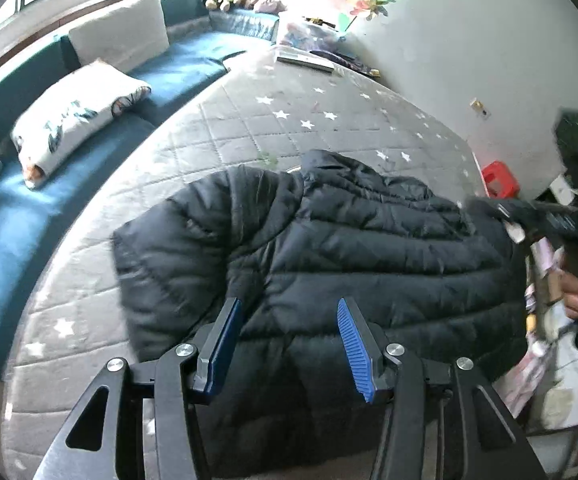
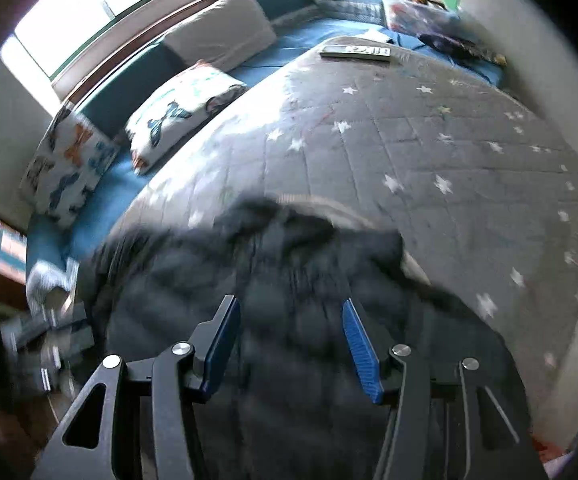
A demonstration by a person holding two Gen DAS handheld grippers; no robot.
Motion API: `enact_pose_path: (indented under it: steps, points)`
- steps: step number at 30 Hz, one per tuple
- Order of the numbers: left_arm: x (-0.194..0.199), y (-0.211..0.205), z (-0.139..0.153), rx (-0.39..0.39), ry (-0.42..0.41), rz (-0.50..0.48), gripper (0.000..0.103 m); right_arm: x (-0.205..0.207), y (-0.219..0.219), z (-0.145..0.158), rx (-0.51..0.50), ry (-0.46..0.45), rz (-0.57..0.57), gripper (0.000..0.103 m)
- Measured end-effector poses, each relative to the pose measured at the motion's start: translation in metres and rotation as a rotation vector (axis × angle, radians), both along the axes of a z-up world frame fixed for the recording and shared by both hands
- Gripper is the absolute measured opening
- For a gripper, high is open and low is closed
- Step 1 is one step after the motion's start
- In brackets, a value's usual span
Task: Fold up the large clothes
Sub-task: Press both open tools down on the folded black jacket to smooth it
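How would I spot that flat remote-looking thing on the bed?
Start at the grey starred mattress and look to its far end, away from the dark jacket. The remote lies flat there, alone, a slim light-grey bar with dark markings.

One black puffer jacket (image 1: 329,248), three pillows (image 2: 217,30), one remote (image 2: 355,52), one red stool (image 1: 499,184).

**Camera Placement**

Each wrist fisheye looks forward and steeply down along its own fingers, close above a black puffer jacket (image 1: 329,248) on a grey star-quilted mattress (image 1: 289,120). Both views share the jacket, mattress, blue couch (image 2: 289,36) and window.
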State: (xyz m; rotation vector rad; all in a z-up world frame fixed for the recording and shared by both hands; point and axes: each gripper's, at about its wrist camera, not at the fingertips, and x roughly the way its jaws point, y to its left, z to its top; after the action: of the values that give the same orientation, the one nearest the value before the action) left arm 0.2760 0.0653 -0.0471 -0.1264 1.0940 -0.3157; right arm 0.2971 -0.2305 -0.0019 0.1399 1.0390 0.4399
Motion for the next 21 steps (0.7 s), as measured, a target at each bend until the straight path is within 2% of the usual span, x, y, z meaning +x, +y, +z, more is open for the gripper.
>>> enact_pose_path:
  steps: [2, 5, 8, 11, 14, 16, 21]
  points:
    - [-0.013, -0.001, 0.002, 0.033, -0.004, -0.020, 0.054, -0.035, -0.012, -0.003, 0.000, 0.017, 0.026, 0.059]
    - [-0.037, -0.008, -0.003, 0.076, -0.003, -0.060, 0.054, -0.065, -0.027, -0.016, 0.004, 0.069, 0.010, 0.059]
    - [-0.048, -0.010, -0.015, 0.092, 0.015, -0.056, 0.054, -0.085, -0.038, -0.033, -0.018, 0.102, 0.008, 0.059]
    - [-0.048, -0.012, -0.027, 0.083, 0.034, -0.046, 0.054, -0.096, -0.042, -0.055, -0.068, 0.110, -0.008, 0.059]
    - [-0.043, -0.010, -0.041, 0.062, 0.069, -0.029, 0.054, -0.095, -0.043, -0.081, -0.050, 0.116, -0.030, 0.059]
    - [-0.041, -0.010, -0.045, 0.054, 0.069, -0.024, 0.054, -0.092, -0.040, -0.088, -0.042, 0.107, -0.029, 0.059]
    - [-0.041, -0.007, -0.047, 0.035, 0.071, -0.017, 0.054, -0.093, -0.063, -0.069, 0.060, 0.113, -0.059, 0.058]
